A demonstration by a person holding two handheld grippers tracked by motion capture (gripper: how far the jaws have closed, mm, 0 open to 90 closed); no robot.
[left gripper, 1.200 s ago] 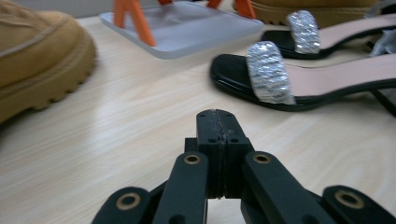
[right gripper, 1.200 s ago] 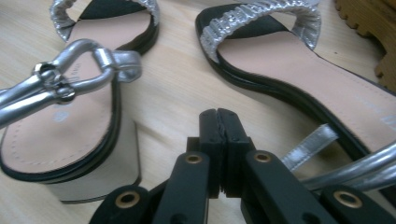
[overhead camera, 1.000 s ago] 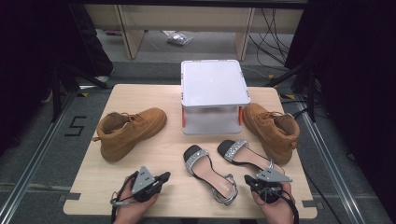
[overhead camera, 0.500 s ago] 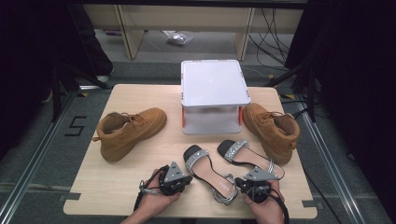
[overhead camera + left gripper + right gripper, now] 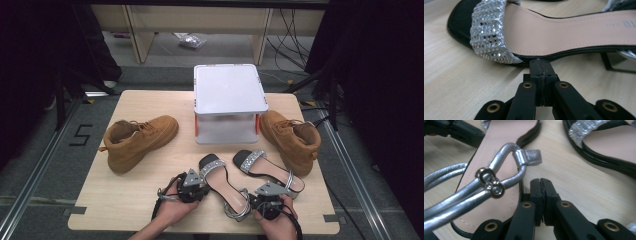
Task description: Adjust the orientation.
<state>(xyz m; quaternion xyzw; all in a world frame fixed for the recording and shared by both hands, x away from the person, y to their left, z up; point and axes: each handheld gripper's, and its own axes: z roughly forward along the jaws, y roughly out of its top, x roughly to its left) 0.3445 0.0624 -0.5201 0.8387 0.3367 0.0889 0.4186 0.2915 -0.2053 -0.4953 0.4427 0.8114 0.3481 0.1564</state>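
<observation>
Sitting at the near edge of the desk [image 5: 115,210], both units are fully closed with nothing between the jaws. Left hand-held gripper [image 5: 196,186]: jaws pressed flat together, tips just short of the near sandal [image 5: 222,182], at its sole edge right below the glitter toe strap [image 5: 489,30]; from its own view I can't tell if the tip actually touches the sole edge or stops just shy. Right hand-held gripper [image 5: 264,201]: jaws also clamped on each other, empty, parked just beside the heel end of the same sandal, close to the silver ankle strap [image 5: 496,173] and its ring buckle; strap lies to the left of the jaws in that view, not gripped. Near sandal: long axis runs diagonally, toe pointing far-left, heel and strap loop at near-right, lying sole down between the two grippers. Second sandal [image 5: 265,167] lies parallel, just to its right, same heading, toe far-left, heel near-right. Both sandals sit in the near-centre of the desk, in front of the white lidded box [image 5: 227,102]. Tan boot [image 5: 140,140] on the left side of the desk, toe pointing far-right; other tan boot [image 5: 292,140] on the right side next to the box, its long axis running far-left to near-right.
</observation>
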